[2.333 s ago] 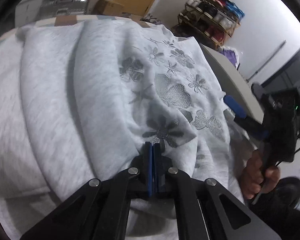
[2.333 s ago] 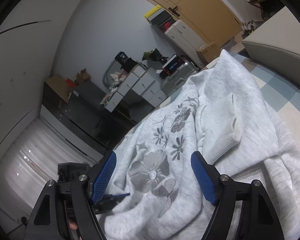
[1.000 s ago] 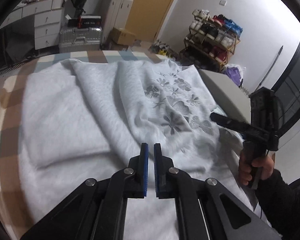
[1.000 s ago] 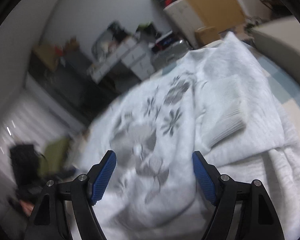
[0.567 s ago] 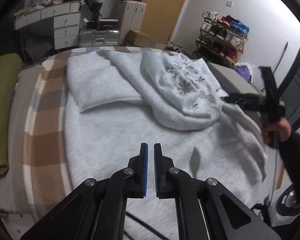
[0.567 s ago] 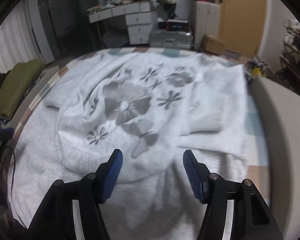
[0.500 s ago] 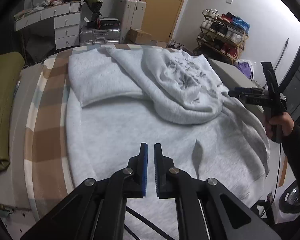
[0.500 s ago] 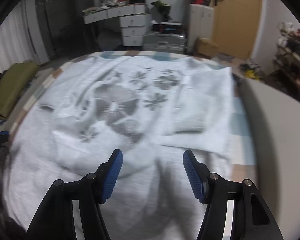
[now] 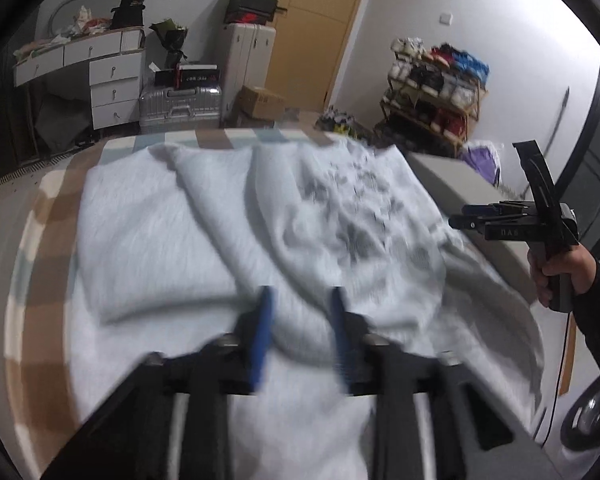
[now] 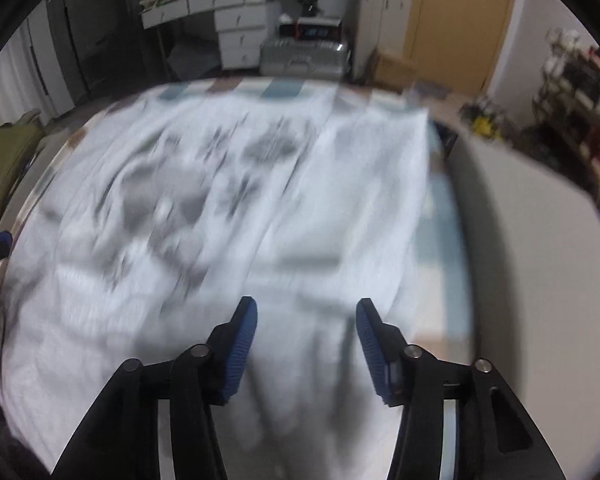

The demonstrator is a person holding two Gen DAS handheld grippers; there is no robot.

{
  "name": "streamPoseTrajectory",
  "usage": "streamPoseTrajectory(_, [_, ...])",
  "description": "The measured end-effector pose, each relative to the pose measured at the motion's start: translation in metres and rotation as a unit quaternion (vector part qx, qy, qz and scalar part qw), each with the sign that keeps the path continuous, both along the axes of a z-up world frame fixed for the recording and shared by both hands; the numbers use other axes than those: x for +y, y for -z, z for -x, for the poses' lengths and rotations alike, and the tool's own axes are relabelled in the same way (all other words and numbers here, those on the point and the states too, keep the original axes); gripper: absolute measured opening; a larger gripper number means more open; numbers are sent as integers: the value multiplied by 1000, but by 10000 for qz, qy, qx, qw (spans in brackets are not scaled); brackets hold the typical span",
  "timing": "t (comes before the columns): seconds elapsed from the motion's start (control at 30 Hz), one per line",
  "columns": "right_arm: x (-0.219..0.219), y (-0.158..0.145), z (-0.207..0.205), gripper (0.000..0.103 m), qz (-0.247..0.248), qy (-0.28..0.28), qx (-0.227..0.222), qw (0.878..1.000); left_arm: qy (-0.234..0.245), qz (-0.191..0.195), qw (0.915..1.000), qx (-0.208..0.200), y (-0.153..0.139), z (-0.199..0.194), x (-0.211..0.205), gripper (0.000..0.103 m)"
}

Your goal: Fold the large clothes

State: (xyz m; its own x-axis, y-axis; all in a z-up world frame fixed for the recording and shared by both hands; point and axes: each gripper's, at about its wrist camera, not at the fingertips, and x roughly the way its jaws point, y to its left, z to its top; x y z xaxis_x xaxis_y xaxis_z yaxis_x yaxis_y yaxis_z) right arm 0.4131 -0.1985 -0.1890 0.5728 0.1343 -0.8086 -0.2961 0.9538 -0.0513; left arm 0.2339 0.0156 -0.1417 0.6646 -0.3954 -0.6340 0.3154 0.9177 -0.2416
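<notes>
Silver suitcase (image 9: 180, 106), shoe rack (image 9: 434, 92), drawers (image 10: 242, 34)

One sweatshirt (image 9: 260, 216), two grippers (image 9: 300, 320)

A lived-in bedroom at home: a bed (image 9: 40, 240) with a checked cover stood before a white chest of drawers (image 9: 112, 88), a silver suitcase (image 9: 180, 106), a crowded shoe rack (image 9: 432, 92), cardboard boxes (image 9: 260, 100) and a wooden door (image 9: 316, 28).

soft matt grey knit sweatshirt (image 9: 188, 240)
</notes>
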Motion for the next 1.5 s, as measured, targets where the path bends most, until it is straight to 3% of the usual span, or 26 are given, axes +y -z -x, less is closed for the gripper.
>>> streamPoseTrajectory(0.03, [-2, -5, -17, 64, -10, 104, -103, 9999, -85, 146, 9999, -28, 5, -11, 2, 46])
streamPoseTrajectory(0.1, [-8, -3, -62, 72, 116, 511, -85, 9986, -85, 482, 9986, 180, 19, -28, 7, 46])
streamPoseTrajectory(0.2, [-19, 16, -131, 72, 139, 899, 272, 9955, -52, 918, 9955, 211, 34, -31, 15, 46])
streamPoseTrajectory(0.27, [-22, 30, -156, 71, 134, 1072, 453, 9931, 17, 928, 9957, 72, 38, -25, 17, 46])
streamPoseTrajectory(0.33, [-27, 40, -176, 59, -107, 1056, 577, 9927, 71, 693, 9975, -90, 43, -16, 15, 46])
streamPoseTrajectory(0.4, [-12, 44, -192, 29, -106, 908, 605, 9940, 232, 704, 9972, -83, 42, -11, 12, 46])
streamPoseTrajectory(0.47, [1, 47, -192, 10, 123, 686, 555, 9960, 335, 703, 9968, -173, 37, -8, 11, 46])
streamPoseTrajectory(0.6, [20, 45, -179, 9, 296, 228, 175, 9991, 346, 780, 9963, 35, 38, -11, 13, 46])
streamPoseTrajectory(0.67, [23, 68, -189, 9, 891, 416, 421, 9943, 317, 827, 9960, 79, 37, -12, 13, 46])
streamPoseTrajectory(0.77, [31, 69, -188, 12, 1238, 409, 396, 9907, 281, 766, 9966, 76, 34, -10, 9, 46])
streamPoseTrajectory(0.83, [36, 60, -187, 15, 1403, 446, 354, 9885, 239, 708, 9972, 76, 33, -11, 9, 46])
streamPoseTrajectory(0.93, [45, 21, -177, 15, 1095, 534, 36, 9925, 197, 664, 9976, 83, 32, -11, 6, 46])
streamPoseTrajectory(1.03, [81, -27, -165, 22, 231, 44, -346, 9991, 146, 633, 9979, 78, 33, -12, 6, 46])
streamPoseTrajectory(1.1, [114, -45, -160, 33, -80, -280, -463, 9985, 82, 625, 9980, 40, 32, -11, 7, 46])
streamPoseTrajectory(1.17, [158, -57, -153, 35, -469, -711, -492, 9951, 37, 635, 9980, 30, 32, -10, 10, 46])
streamPoseTrajectory(1.23, [206, -55, -155, 34, -680, -1228, -199, 9899, -34, 648, 9979, 23, 33, -10, 11, 46])
streamPoseTrajectory(1.33, [295, -38, -157, 34, -429, -2028, 213, 9780, -111, 708, 9974, 29, 33, -10, 15, 46])
streamPoseTrajectory(1.43, [372, -7, -163, 33, -253, -2608, 662, 9628, -329, 813, 9961, -86, 29, -10, 24, 46])
streamPoseTrajectory(1.5, [397, 17, -164, 32, -159, -2811, 849, 9558, -492, 1048, 9931, -170, 26, -9, 34, 46])
